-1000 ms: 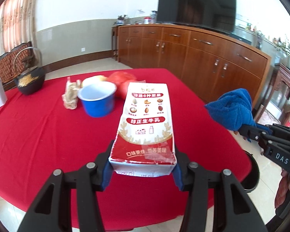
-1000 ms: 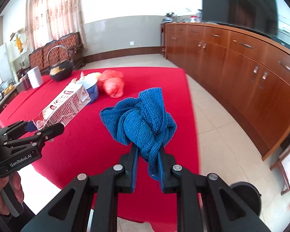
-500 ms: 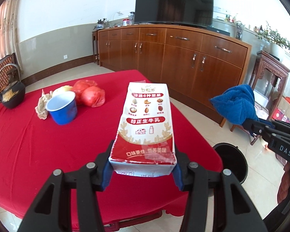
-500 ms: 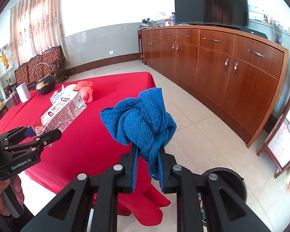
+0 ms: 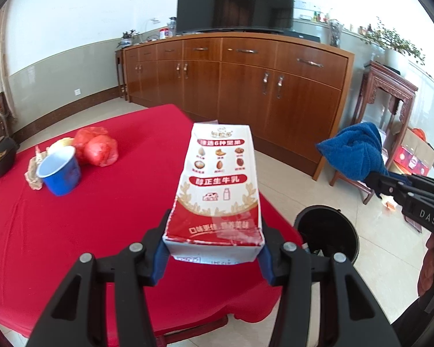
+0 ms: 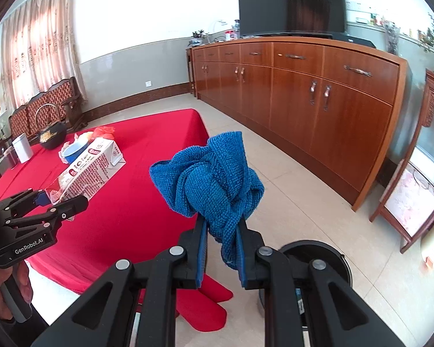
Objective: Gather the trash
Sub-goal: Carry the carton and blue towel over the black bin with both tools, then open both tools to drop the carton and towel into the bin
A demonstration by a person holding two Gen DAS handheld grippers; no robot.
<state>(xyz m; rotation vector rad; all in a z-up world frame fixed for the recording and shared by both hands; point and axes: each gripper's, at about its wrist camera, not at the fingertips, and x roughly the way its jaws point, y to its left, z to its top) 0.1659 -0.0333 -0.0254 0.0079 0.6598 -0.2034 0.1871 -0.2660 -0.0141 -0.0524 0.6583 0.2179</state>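
Left gripper (image 5: 214,256) is clamped on a red-and-white milk carton (image 5: 217,190) over the red tablecloth's (image 5: 72,231) edge, right gripper (image 6: 221,256) squeezing a bunched blue towel (image 6: 211,179), black trash bin (image 5: 327,231) on the floor just past them.

Bright, even daylight; sharp focus, strong fisheye bending, dark vignetted corners.

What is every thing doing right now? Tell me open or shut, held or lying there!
left tool: shut on the milk carton
milk carton: held up, top torn open
right tool: shut on the blue cloth
blue cloth: bunched, held up
trash bin: open, on the floor
blue cup: upright on the red table
red bag: lying on the table
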